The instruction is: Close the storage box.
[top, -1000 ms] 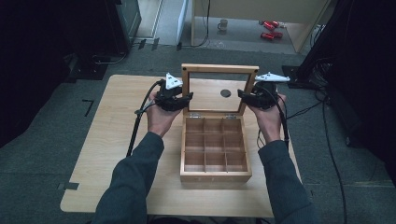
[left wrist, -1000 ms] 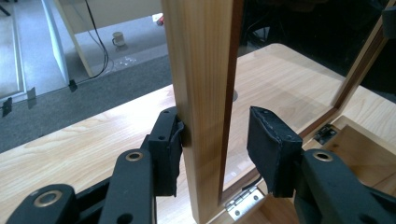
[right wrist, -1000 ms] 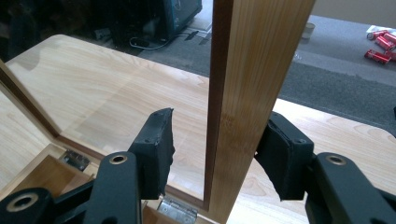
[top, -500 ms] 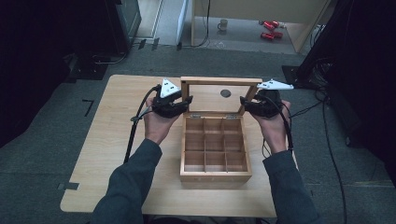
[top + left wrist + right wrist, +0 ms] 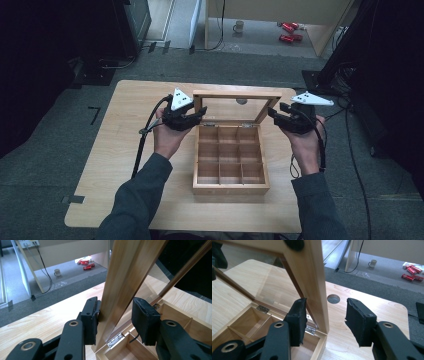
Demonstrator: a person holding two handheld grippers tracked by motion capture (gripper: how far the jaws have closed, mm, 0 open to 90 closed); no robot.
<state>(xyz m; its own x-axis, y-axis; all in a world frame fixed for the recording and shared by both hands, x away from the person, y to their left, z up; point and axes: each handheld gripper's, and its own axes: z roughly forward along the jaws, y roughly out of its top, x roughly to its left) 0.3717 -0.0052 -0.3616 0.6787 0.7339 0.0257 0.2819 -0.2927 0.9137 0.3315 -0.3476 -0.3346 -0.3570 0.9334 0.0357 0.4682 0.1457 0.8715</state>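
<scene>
Box lid (image 5: 235, 106) work is the business at this moment: each gripper straddles one side rail of the raised, glass-paned lid. The left gripper (image 5: 115, 318) has its jaws open around the lid's left rail; the outer pad looks pressed to the wood while the inner pad stands apart from it, so this seems a steadying touch and not a clamp. The right gripper (image 5: 325, 320) is likewise open, its inner pad just beside or touching the right rail and its outer pad well clear. Placing one tool on each rail probably keeps the lid from twisting on its hinges (image 5: 309, 329) as it swings.

Outward from the jaws, the lid stands near upright on the far edge of the wooden box (image 5: 230, 187), which sits toward the right of the table's (image 5: 100, 195) middle. Its compartments, divided into a grid, look empty. A round cable hole (image 5: 333, 299) lies in the tabletop beyond the box. On the floor far off are a mug (image 5: 239, 25) and some red cans (image 5: 287, 32).
</scene>
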